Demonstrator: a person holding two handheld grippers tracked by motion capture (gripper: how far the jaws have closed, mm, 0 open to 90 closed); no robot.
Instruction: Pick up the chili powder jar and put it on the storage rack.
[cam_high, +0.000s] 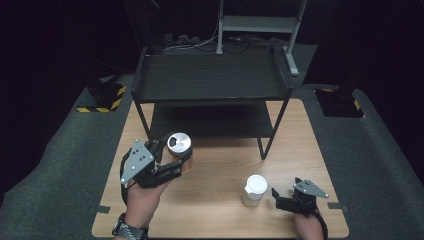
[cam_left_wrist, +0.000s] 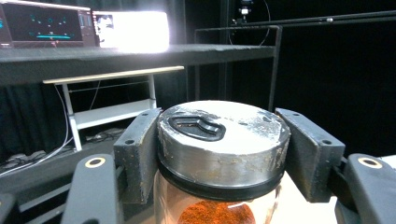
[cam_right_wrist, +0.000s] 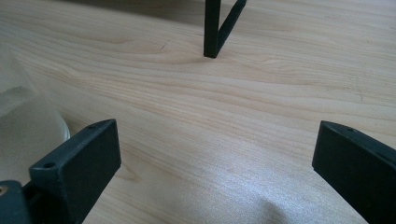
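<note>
My left gripper (cam_high: 175, 157) is shut on a glass spice jar (cam_high: 179, 148) with a silver metal lid, held above the table in front of the black shelf. In the left gripper view the jar (cam_left_wrist: 223, 154) sits between the two jaws, which press on its lid, and orange powder shows inside the glass. A white jar (cam_high: 254, 190) with a white lid stands on the table at the front right. My right gripper (cam_high: 280, 197) rests low just right of that jar, jaws wide apart with bare wood between them (cam_right_wrist: 215, 154). The jar's pale side (cam_right_wrist: 28, 126) shows at the left edge.
A black two-tier shelf (cam_high: 212, 80) stands on the far half of the wooden table (cam_high: 220, 165); one of its legs (cam_right_wrist: 212, 32) stands ahead of my right gripper. A white-framed stand (cam_high: 260, 25) and cables lie beyond the table. Grey mat surrounds the table.
</note>
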